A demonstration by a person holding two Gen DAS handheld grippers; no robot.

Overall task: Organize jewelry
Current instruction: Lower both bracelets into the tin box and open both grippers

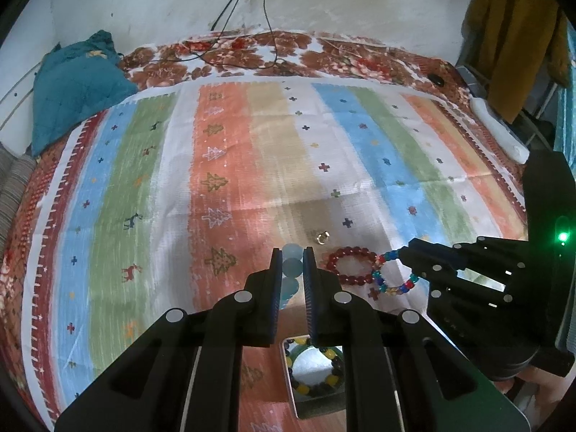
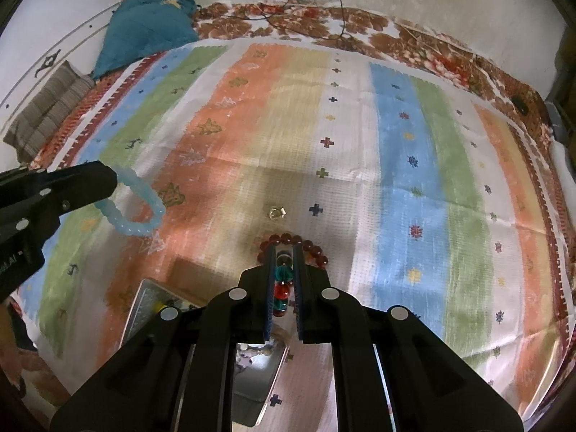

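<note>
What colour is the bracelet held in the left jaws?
Pale translucent blue. The bracelet shows best in the right wrist view, hanging from the left gripper.

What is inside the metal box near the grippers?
The metal box holds a beaded bracelet with yellow, black and green beads, seen in the left wrist view. The left gripper covers the box's upper part, so anything else inside is hidden.

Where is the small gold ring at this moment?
The gold ring lies loose on the striped cloth, just beyond the red bead bracelet. In the right wrist view it sits ahead of the right gripper, untouched.
</note>
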